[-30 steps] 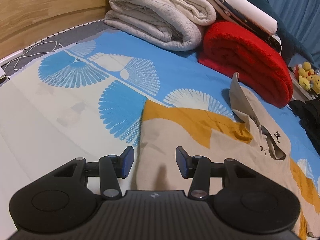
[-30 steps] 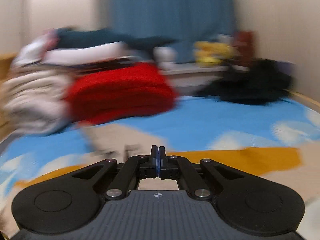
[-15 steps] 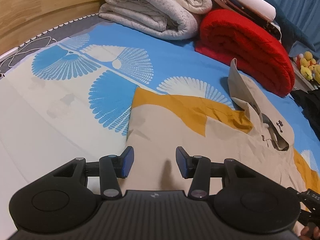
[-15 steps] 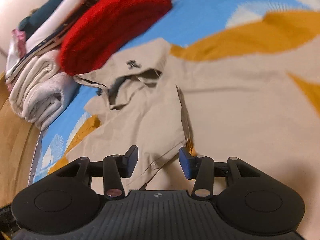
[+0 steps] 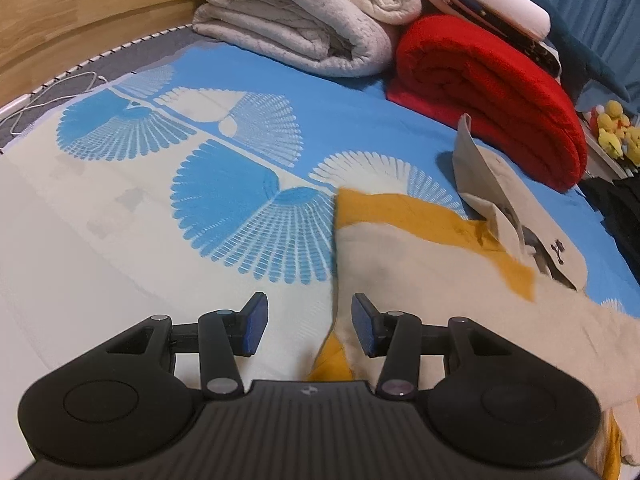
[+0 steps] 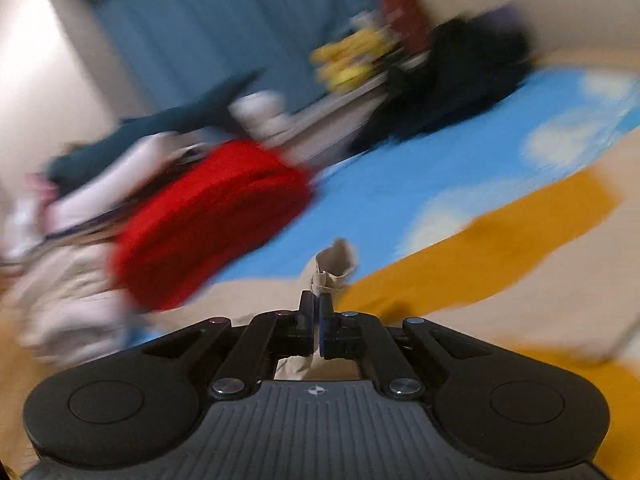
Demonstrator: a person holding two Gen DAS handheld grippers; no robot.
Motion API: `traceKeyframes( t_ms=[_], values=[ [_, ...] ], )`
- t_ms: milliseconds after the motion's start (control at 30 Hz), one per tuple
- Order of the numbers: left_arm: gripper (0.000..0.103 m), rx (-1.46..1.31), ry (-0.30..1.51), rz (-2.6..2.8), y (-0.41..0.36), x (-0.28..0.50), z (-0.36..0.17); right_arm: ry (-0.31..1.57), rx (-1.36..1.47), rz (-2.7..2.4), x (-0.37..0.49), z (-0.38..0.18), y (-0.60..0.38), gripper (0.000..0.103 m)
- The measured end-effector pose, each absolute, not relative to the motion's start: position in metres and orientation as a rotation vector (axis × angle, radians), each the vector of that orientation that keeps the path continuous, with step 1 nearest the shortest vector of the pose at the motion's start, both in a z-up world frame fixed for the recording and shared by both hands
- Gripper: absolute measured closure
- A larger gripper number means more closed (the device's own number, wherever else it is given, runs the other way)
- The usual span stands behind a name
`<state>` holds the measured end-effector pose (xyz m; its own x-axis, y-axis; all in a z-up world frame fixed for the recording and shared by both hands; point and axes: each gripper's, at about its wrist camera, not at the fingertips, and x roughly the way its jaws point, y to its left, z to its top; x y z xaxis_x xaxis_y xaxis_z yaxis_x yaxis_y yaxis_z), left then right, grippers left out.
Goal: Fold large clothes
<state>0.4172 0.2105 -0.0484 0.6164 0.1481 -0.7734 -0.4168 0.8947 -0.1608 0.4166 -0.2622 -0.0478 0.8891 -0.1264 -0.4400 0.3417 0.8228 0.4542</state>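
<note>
Item: beige-and-mustard shirt (image 5: 460, 280), spread on the bed (image 5: 100, 220) at lower right of frame, light, limp, likely slippery; my right tongs (image 6: 319, 320) have just clamped a collar fold, left tongs (image 5: 307, 326) released over its left edge, which I'd pinch.

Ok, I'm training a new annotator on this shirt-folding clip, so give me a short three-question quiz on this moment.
1. True or false: the right gripper is shut on a fold of the beige and mustard shirt.
2. What lies between the open fingers of the left gripper? A) the shirt's side edge B) the collar C) the charging cable
3. What colour is the rolled blanket behind the shirt's collar?

Key: 1 true; 2 A; 3 red.
</note>
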Motion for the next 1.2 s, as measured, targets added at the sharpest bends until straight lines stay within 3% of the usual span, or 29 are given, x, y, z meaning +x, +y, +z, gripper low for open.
traceKeyframes(
  t_ms=[167,400,467,533,633,733,867,1200],
  values=[
    [0.052,-0.339,0.89,0.268,0.192,0.423,-0.059,0.513,0.593,-0.429,0.423,-0.073,-0.304,0.1],
    [0.051,-0.306,0.99,0.138,0.164,0.43,-0.088,0.447,0.611,-0.363,0.417,-0.071,-0.316,0.095],
    [0.051,-0.241,1.074,0.155,0.158,0.431,-0.107,0.486,0.681,-0.285,0.423,-0.081,-0.322,0.076],
    [0.051,-0.189,1.119,0.179,0.155,0.431,-0.119,0.595,0.733,-0.199,0.438,-0.098,-0.329,0.069],
    [0.051,-0.171,1.041,0.173,0.151,0.428,-0.101,0.786,0.653,-0.284,0.452,-0.121,-0.33,0.068],
    [0.047,-0.158,0.975,0.105,0.141,0.428,-0.092,0.763,0.655,-0.259,0.449,-0.116,-0.336,0.069],
    [0.047,-0.141,1.115,0.127,0.133,0.432,-0.122,0.783,0.576,-0.292,0.444,-0.111,-0.341,0.068],
    [0.041,-0.105,0.951,0.041,0.089,0.424,-0.07,0.61,0.588,-0.396,0.396,-0.075,-0.442,0.066]
  ],
)
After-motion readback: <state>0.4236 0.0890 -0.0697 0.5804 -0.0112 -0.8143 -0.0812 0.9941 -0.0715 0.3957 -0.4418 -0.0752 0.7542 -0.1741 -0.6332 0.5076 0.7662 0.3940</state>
